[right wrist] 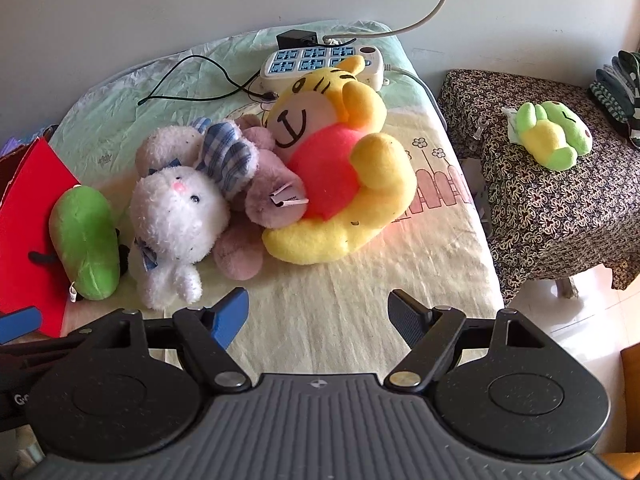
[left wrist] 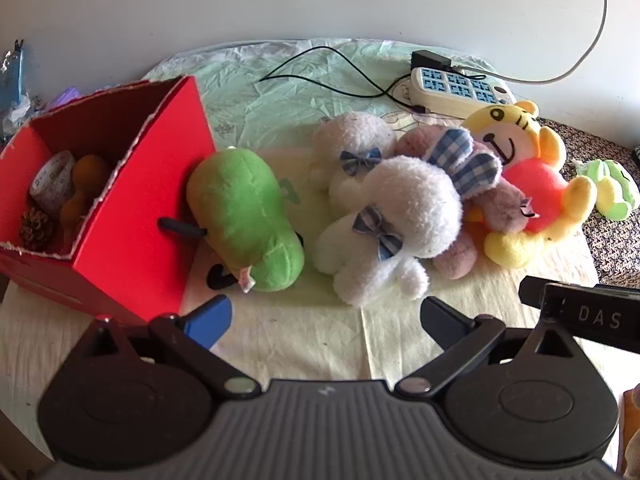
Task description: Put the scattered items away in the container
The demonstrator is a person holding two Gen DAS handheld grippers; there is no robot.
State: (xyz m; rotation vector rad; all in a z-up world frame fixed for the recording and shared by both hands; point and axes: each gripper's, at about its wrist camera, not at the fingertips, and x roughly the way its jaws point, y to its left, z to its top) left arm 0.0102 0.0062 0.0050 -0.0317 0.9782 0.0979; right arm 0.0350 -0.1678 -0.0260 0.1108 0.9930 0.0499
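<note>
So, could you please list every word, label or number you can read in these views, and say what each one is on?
"DAS": white letters on the black bar at the right edge of the left wrist view.
"G": a cut-off start of a word on the black part at the left edge of the right wrist view.
Tape roll print and toy tags: too small to read.

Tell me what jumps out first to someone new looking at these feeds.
The heap of plush toys mid-table: a yellow tiger plush with a red belly, against a white bunny plush. Left of them, a green plush leans on the red box. Both grippers, left gripper and right gripper, hover open.
</note>
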